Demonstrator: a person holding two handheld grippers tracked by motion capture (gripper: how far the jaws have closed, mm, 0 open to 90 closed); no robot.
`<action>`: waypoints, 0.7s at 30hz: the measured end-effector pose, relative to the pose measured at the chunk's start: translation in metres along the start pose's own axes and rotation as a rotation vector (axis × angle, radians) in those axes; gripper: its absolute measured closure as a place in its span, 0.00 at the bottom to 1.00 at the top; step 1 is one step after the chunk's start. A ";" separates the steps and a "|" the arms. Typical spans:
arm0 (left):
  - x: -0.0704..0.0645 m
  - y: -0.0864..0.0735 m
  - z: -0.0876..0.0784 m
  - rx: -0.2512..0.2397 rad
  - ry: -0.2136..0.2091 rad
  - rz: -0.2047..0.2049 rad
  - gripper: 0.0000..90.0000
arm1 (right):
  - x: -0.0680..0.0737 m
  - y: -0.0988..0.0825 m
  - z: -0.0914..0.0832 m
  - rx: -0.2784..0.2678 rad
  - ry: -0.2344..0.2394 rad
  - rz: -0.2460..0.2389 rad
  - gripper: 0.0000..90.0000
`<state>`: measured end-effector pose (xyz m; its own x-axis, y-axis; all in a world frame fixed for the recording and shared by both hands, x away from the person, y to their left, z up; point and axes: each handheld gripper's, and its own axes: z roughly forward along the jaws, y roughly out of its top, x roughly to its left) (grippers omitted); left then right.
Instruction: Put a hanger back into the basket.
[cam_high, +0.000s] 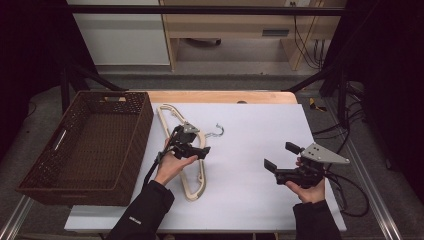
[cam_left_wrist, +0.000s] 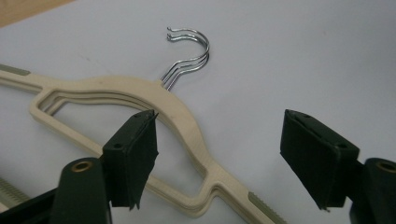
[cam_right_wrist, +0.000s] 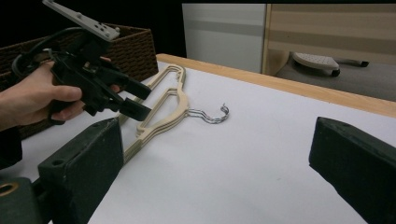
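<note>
Here the left gripper (cam_high: 199, 145) (jaws apart) straddles the hangers (cam_high: 192, 187) mid-sheet.

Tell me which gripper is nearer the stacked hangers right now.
Left. The left gripper is right over the stacked hangers, jaws open astride one arm of the stack. The right gripper is off to the side above bare tabletop, jaws open, well clear of them.

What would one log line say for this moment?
left gripper: open above stacked beige plastic hangers | right gripper: open, idle | brown wicker basket: beside hangers
</note>
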<state>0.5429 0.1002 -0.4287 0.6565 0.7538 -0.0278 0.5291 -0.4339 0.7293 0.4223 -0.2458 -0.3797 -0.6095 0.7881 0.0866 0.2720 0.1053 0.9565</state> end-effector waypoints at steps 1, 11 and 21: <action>0.000 -0.001 0.004 0.006 0.004 -0.005 0.32 | 0.000 0.000 0.000 0.002 -0.001 0.001 0.04; 0.004 -0.007 0.035 0.086 0.023 -0.019 0.50 | 0.000 0.000 0.000 0.001 0.003 -0.002 0.04; 0.010 -0.010 0.042 0.137 0.009 -0.050 0.67 | 0.001 0.000 0.001 0.004 0.008 -0.003 0.04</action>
<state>0.5666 0.0918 -0.4650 0.6228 0.7805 -0.0551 0.6299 -0.4583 0.6270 0.4223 -0.2445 -0.3796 -0.6165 0.7826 0.0862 0.2731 0.1099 0.9557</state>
